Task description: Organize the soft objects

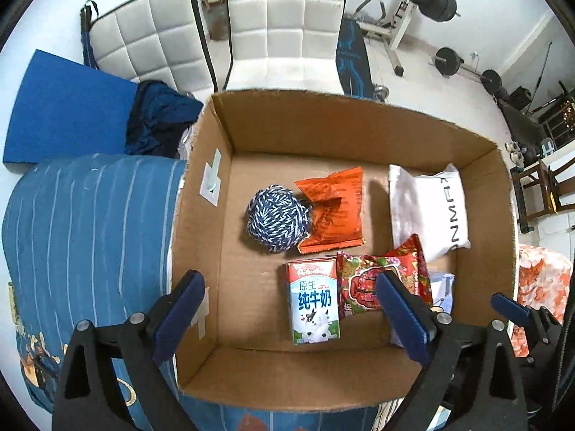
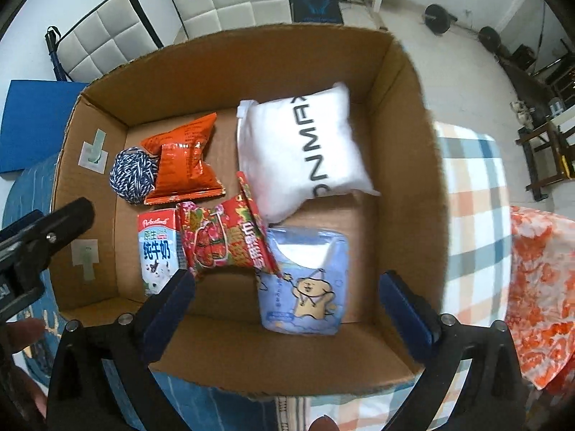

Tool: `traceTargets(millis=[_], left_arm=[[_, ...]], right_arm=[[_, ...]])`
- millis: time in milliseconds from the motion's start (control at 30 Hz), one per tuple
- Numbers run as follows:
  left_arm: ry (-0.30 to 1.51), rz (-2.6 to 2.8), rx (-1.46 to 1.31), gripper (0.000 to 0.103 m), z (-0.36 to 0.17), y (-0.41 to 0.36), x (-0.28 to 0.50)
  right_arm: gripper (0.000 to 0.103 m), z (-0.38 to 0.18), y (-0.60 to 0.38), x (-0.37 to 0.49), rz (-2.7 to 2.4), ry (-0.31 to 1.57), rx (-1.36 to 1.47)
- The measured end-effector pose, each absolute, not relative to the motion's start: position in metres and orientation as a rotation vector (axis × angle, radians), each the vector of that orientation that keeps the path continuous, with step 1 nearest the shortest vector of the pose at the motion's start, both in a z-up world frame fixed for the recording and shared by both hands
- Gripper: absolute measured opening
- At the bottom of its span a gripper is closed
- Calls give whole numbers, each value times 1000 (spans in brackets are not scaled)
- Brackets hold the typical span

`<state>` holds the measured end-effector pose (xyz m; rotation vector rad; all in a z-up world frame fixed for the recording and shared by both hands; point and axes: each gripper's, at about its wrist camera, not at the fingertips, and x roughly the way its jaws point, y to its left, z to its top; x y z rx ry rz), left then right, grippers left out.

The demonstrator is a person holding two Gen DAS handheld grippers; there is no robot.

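Note:
An open cardboard box (image 1: 201, 179) (image 2: 409, 115) holds a blue-and-white yarn ball (image 1: 277, 218) (image 2: 132, 174), an orange snack bag (image 1: 334, 212) (image 2: 185, 160), a white pillow pack (image 1: 427, 208) (image 2: 302, 151), a milk carton (image 1: 313, 305) (image 2: 156, 251), a red snack bag (image 1: 373, 280) (image 2: 224, 240) and a blue tissue pack (image 2: 305, 287). My left gripper (image 1: 291, 309) is open and empty over the box's near left. My right gripper (image 2: 287, 305) is open and empty above the tissue pack.
The box rests on a bed with a blue striped cover (image 1: 90, 222) and a plaid sheet (image 2: 470, 215). An orange floral cloth (image 2: 542, 287) lies to the right. White padded chairs (image 1: 287, 28), dark clothing (image 1: 158, 118) and gym weights (image 1: 438, 0) stand behind.

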<state>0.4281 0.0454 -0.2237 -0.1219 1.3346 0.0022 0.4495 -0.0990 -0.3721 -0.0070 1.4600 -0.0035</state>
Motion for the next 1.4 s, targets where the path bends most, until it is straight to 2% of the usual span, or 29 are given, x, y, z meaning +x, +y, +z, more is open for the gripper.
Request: traceTargets(millis=[233,700,933,1400], left_arm=[[1275,11,-107,98,-207,41,409],[1209,35,-109,98,-180,41,377],[1119,44,-119,98,-132,42,338],[956,26,-95,98,-14,39,217]], right_arm=[[103,-325,-116,459,-46,1420,-8],[103,-282,-116,433,-55,1326,-40],[103,-221,-114,394,-28,1215,-12],[103,-91,-111,259,39,1055,22]])
